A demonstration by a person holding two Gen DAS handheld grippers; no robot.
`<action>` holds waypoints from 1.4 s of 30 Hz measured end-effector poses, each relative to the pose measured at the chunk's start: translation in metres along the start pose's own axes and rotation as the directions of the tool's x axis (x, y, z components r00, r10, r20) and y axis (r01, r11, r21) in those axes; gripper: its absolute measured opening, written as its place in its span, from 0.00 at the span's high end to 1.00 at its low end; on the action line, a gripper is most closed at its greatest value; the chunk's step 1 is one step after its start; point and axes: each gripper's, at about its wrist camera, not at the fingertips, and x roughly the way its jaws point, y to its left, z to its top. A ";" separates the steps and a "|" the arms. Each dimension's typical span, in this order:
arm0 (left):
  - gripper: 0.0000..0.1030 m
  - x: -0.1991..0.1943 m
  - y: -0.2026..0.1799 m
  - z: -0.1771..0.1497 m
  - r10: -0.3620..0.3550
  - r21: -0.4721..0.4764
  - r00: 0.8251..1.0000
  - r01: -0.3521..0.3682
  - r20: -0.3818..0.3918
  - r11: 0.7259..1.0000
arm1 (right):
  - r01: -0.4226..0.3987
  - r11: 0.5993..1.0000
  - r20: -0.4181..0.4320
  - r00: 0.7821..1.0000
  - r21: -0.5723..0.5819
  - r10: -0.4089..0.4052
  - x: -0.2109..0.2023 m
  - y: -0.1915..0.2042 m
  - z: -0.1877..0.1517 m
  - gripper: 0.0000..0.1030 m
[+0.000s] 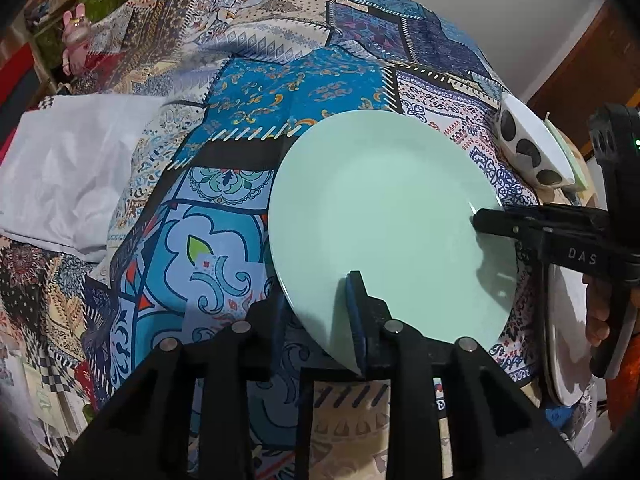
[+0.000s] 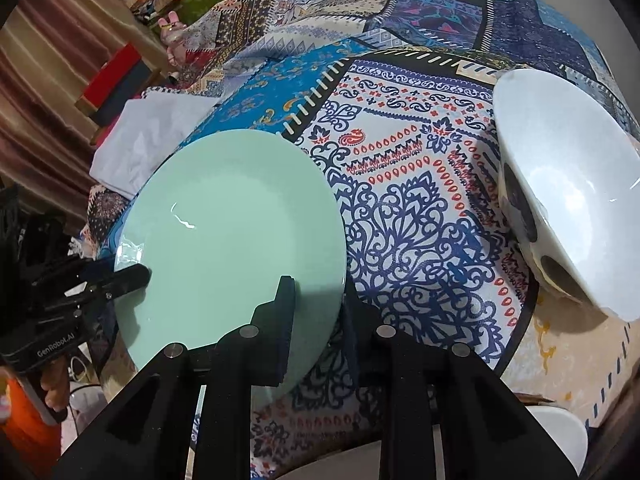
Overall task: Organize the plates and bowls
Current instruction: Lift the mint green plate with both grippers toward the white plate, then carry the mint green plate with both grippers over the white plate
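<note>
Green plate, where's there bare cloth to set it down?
The widest free patch is the patterned cloth between the green plate and the spotted bowl. More bare cloth lies beyond the plate, bordered by the white sheet. It is crowded near the bowl, where other white dishes sit.

Counted by kind: one mint-green plate [image 1: 384,216] [image 2: 232,240] lies on the patterned cloth [image 1: 240,92] [image 2: 420,200]. One white bowl with dark spots on its outer wall [image 1: 532,148] [image 2: 568,192] sits on something pale green, only a sliver of which shows, so what it is cannot be told. At least one white plate [image 1: 568,344] shows at the right edge of the left wrist view; it may be a stack, and the number in it cannot be told. One more white rim [image 2: 560,440] peeks in at the bottom right of the right wrist view, plate or bowl unclear. Two claws are present, the left claw [image 1: 316,320] [image 2: 132,272] and the right claw [image 2: 320,320] [image 1: 488,220]. One white folded sheet [image 1: 76,172] [image 2: 136,144] lies on the cloth.
</note>
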 end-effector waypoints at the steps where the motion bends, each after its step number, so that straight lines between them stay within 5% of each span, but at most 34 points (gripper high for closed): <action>1: 0.74 0.000 -0.001 0.000 0.001 -0.005 1.000 -0.001 -0.001 1.000 | 0.001 1.000 0.006 1.000 0.002 -0.001 -0.002 0.000 -0.002 0.80; 42: 0.72 -0.107 -0.116 -0.030 -0.056 0.101 0.985 0.040 0.162 0.994 | -0.003 0.996 0.273 0.962 0.085 -0.021 -0.150 -0.028 -0.090 0.80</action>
